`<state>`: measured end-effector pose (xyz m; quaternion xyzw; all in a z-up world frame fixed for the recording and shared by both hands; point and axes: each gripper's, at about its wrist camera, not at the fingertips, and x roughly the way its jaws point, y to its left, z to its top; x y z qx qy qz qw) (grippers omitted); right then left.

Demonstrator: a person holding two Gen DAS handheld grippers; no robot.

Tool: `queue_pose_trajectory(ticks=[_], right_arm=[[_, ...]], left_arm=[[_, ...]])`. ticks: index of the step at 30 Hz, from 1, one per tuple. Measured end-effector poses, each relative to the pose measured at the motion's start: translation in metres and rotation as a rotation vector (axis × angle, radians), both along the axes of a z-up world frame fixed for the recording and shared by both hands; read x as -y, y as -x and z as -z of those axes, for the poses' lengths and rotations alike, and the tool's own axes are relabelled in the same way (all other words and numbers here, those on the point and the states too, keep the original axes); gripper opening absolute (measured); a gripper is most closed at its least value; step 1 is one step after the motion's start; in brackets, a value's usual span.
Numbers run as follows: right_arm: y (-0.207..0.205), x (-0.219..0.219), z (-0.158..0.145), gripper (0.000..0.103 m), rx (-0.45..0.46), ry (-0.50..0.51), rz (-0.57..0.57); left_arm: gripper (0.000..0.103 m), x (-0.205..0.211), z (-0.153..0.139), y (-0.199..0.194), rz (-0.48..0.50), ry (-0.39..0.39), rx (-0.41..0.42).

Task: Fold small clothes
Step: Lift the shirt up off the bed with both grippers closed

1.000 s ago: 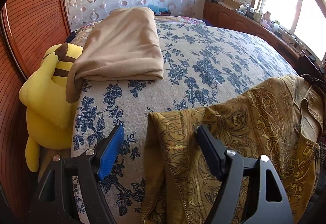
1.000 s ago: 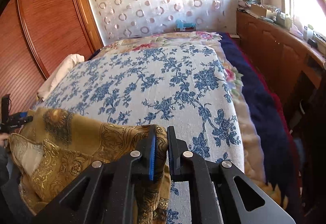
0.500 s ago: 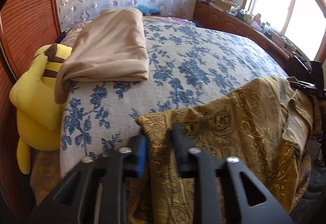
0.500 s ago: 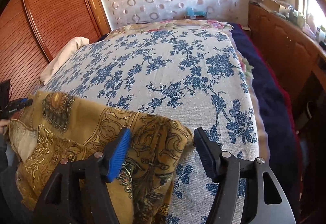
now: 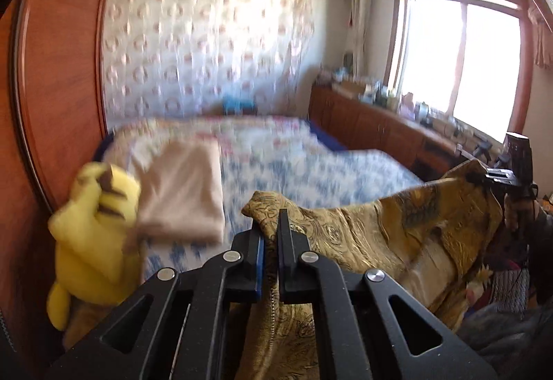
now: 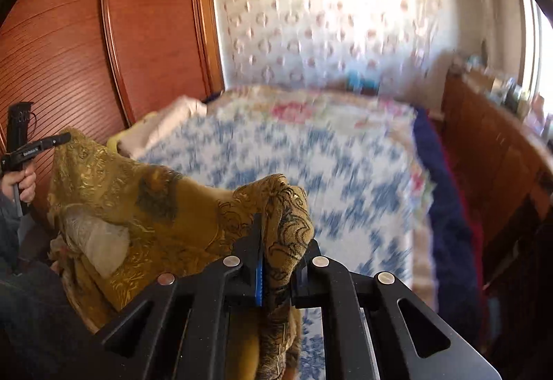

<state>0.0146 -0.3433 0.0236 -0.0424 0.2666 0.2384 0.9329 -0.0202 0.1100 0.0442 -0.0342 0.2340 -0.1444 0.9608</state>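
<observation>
A gold-brown patterned garment (image 5: 397, 234) hangs stretched in the air between my two grippers, above the near edge of the bed. My left gripper (image 5: 270, 224) is shut on its left corner. My right gripper (image 6: 276, 234) is shut on a bunched right corner of the same garment (image 6: 138, 193). The right gripper also shows far right in the left wrist view (image 5: 497, 174), and the left gripper far left in the right wrist view (image 6: 52, 141). The garment's lower part hangs out of sight below the frames.
The bed has a blue-flowered cover (image 5: 311, 165). A folded beige blanket (image 5: 186, 190) and a yellow plush toy (image 5: 93, 228) lie at its left side. A wooden wardrobe (image 6: 86, 51) stands left, a wooden sideboard (image 5: 380, 131) under the window right.
Both grippers closed on the garment's corners and lifted it off the bed. The views now tilt upward and are blurred with motion.
</observation>
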Motion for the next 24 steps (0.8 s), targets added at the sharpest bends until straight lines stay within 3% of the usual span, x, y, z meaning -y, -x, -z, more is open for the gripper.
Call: queue_pose_trajectory(ticks=[13, 16, 20, 24], right_arm=[[0.080, 0.019, -0.141, 0.010, 0.340, -0.027, 0.024], [0.091, 0.029, -0.166, 0.010, 0.391, -0.041, 0.035], [0.104, 0.033, -0.190, 0.010, 0.447, -0.039, 0.040], [0.092, 0.025, -0.198, 0.010, 0.469, -0.019, 0.051]], left_arm=[[0.007, -0.013, -0.120, 0.039, -0.062, 0.023, 0.317], [0.007, -0.014, -0.143, 0.042, -0.071, -0.013, 0.374], [0.007, -0.014, -0.160, 0.036, -0.080, -0.047, 0.404], [0.007, -0.014, -0.161, 0.001, -0.097, -0.065, 0.381]])
